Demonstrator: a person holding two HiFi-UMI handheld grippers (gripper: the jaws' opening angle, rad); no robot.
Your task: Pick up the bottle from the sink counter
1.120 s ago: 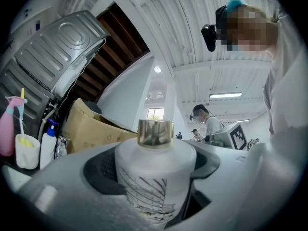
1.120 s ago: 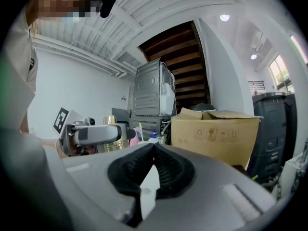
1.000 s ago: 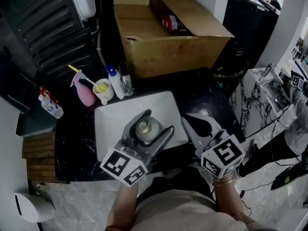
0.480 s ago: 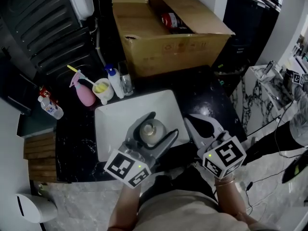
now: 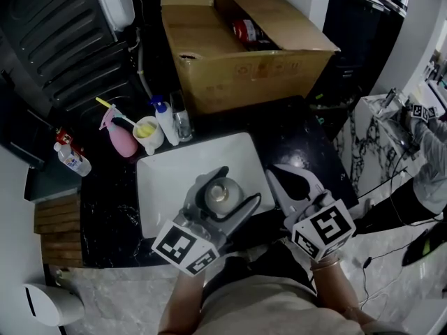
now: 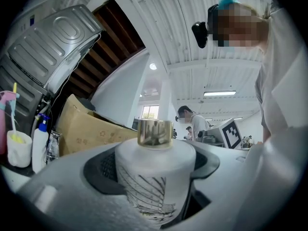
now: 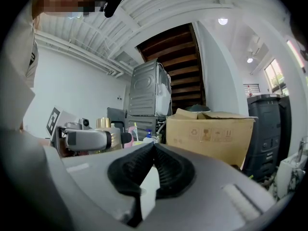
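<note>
Two grippers: left gripper (image 5: 236, 185) grasps the white, gold-capped round bottle (image 5: 223, 193) over the white rectangular sink (image 5: 164, 180); right gripper (image 5: 281, 174), at its 3 o'clock, clenched empty. Likely risk: the smooth wall slips from the grip and the bottle drops.

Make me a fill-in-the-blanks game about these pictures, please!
The left gripper holds a white bottle with a ____ cap.
The right gripper has its jaws ____, with nothing between them.
Behind the white sink stands a big ____ box.
Missing words: gold, shut, cardboard.
</note>
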